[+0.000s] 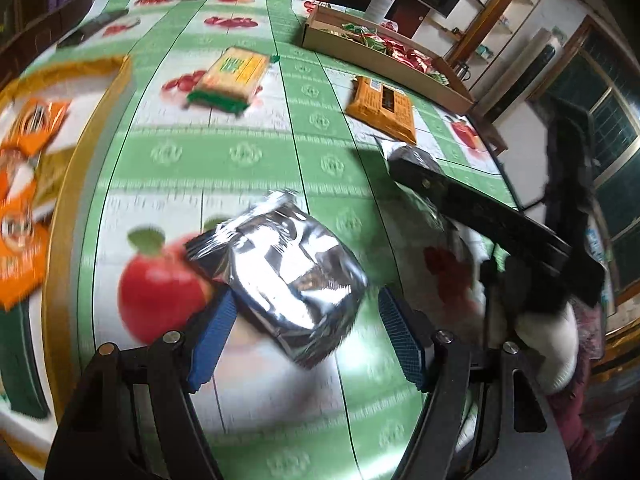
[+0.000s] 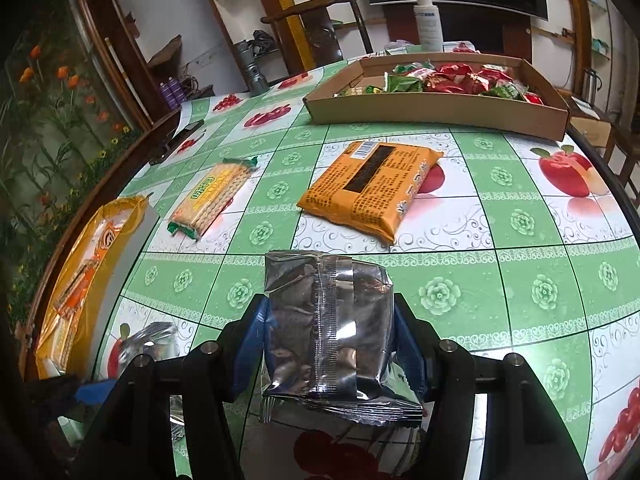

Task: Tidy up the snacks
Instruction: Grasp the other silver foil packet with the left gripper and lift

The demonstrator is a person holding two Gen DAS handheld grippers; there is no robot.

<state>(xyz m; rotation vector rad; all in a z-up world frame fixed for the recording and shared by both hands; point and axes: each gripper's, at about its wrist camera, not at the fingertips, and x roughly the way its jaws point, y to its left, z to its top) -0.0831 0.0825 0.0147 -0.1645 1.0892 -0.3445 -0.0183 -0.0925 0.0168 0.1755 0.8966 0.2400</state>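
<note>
My right gripper (image 2: pixel 330 340) is shut on a silver foil snack pack (image 2: pixel 328 328) and holds it above the table; it also shows at the right of the left wrist view (image 1: pixel 416 168). My left gripper (image 1: pixel 306 336) is open, its blue pads either side of a second silver foil pack (image 1: pixel 280 272) that lies on the table; this pack shows at the lower left of the right wrist view (image 2: pixel 148 340). An orange snack pack (image 2: pixel 370 192) (image 1: pixel 380 106) and a yellow-green cracker pack (image 2: pixel 212 196) (image 1: pixel 232 78) lie farther out on the table.
A cardboard tray (image 2: pixel 436 110) (image 1: pixel 384 62) of red and green snack packets stands at the far side, with a white spray bottle (image 2: pixel 427 20) behind it. A yellow-rimmed box (image 2: pixel 80 280) (image 1: pixel 60 200) with orange packets lies at the left edge. A chair stands beyond the table.
</note>
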